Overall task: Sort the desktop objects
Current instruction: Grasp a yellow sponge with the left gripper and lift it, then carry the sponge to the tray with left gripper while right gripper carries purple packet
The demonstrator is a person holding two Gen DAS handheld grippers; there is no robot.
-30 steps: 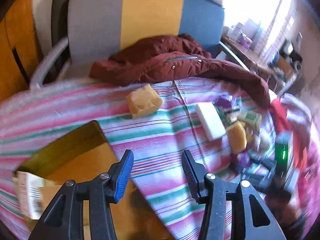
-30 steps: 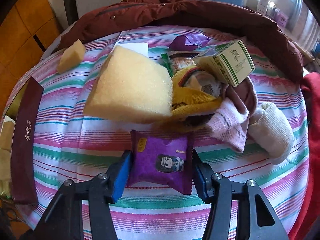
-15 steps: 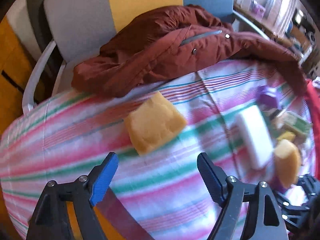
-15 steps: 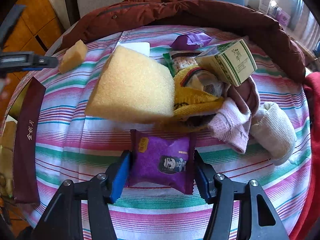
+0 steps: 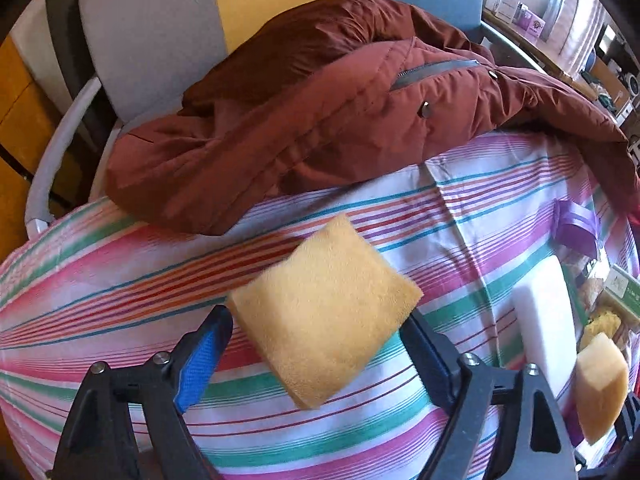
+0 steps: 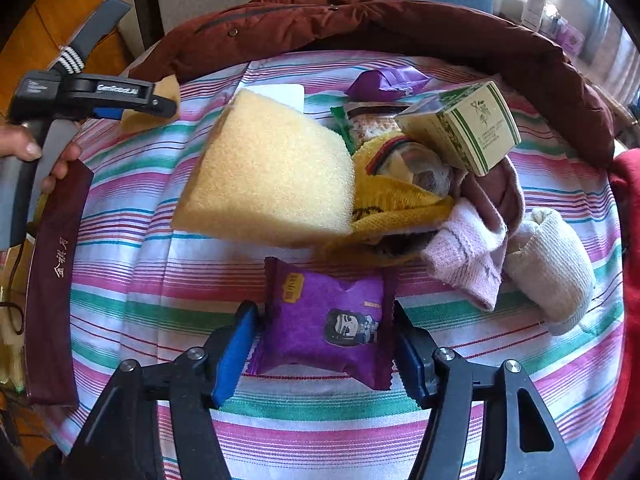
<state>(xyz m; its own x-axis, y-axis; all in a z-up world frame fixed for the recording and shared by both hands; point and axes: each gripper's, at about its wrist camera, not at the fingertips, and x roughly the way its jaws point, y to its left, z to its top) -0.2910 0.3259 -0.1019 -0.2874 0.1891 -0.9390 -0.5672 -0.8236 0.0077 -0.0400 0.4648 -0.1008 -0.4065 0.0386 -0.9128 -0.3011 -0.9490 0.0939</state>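
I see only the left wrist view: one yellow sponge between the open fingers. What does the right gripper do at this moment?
Observer: The right gripper is low over a purple snack packet. Its jaws are opening, and the packet lies between them on the striped cloth.
Operator: What lies beyond that packet?
Observer: A big yellow sponge, leaning against a heap that includes a pink sock and a cream sock.
Operator: Where exactly is the green box?
Observer: The green box sits tilted on top of that heap.

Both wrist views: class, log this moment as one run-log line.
left claw: open, straddling yellow sponge | right claw: opening around purple snack packet | surface: striped cloth
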